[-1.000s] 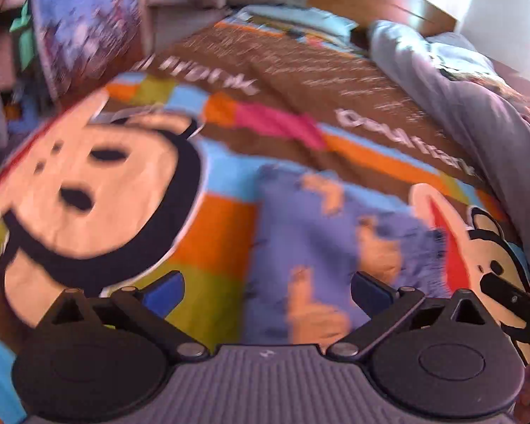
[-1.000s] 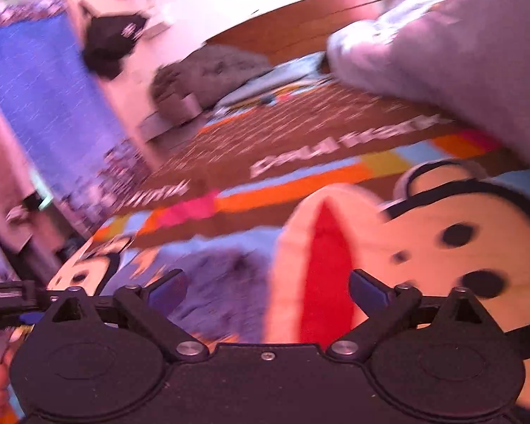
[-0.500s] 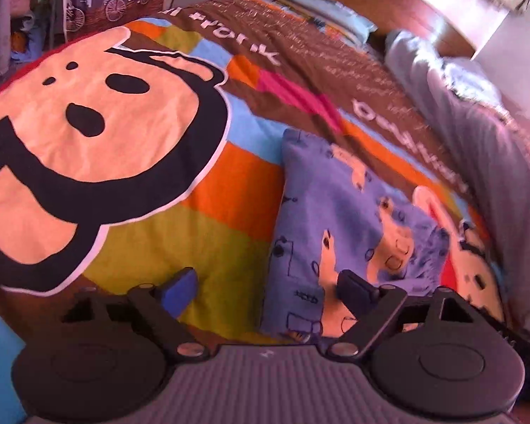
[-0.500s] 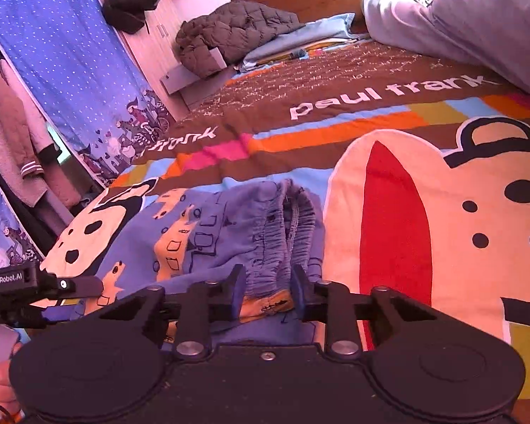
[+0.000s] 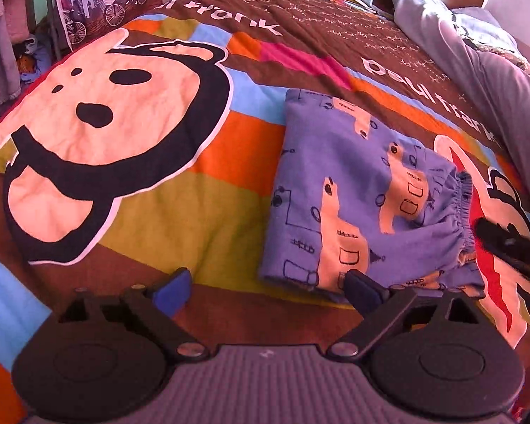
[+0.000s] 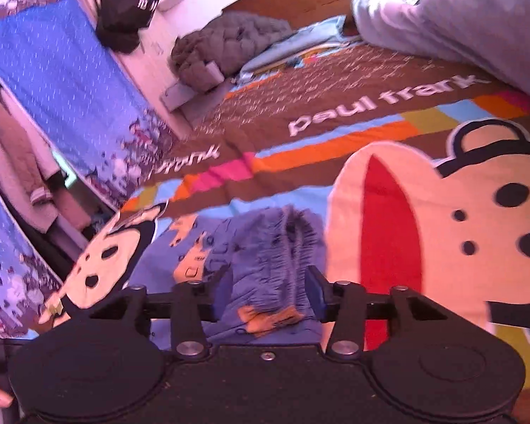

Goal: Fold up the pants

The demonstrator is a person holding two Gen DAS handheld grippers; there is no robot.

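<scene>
Folded blue cartoon-print cotton pants (image 5: 364,205) lie on the colourful monkey-print bedspread (image 5: 201,194). Left gripper (image 5: 268,286) spread wide at their near edge; right gripper (image 6: 266,291) parted around the waistband.

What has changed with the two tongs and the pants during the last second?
The right tongs closed around the elastic waistband half a second ago and have now opened partly, with the cloth between the fingers. The left tongs came nearer to the pants and stay open, holding nothing. The pants stay folded on the bedspread.
</scene>
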